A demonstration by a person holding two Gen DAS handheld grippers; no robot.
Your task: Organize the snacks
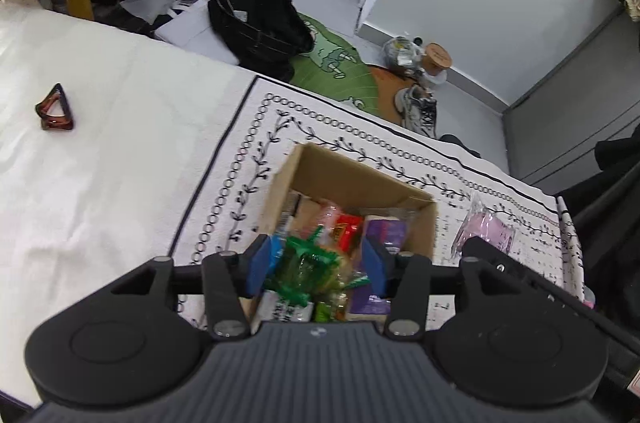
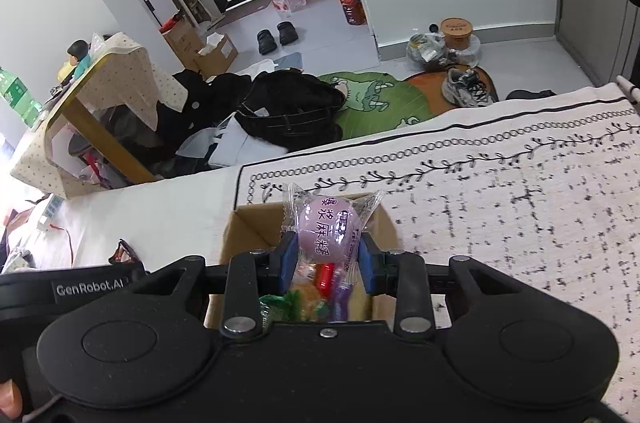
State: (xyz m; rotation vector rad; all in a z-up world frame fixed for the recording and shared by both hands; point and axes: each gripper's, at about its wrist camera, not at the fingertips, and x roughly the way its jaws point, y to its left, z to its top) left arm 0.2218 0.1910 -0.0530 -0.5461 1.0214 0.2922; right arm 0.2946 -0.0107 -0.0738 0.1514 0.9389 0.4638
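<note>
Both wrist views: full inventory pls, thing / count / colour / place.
cardboard box: 1, brown, open, on the patterned cloth
patterned cloth: 1, white with black print, under the box
green-wrapped snack: 1, green, between the left gripper's pads over the box
purple round snack: 1, purple in clear wrapper, between the right gripper's pads over the box
mixed snacks: count unclear, red, purple, green, inside the box
hair clip: 1, dark red-brown, on the white sheet left of the cloth
black bag: 1, black, on the floor
green rug: 1, green, floor
slippers: 2, black, floor
sneaker: 1, grey-white, floor
left gripper: 1, black, blue pads
right gripper: 1, black, blue pads
</note>
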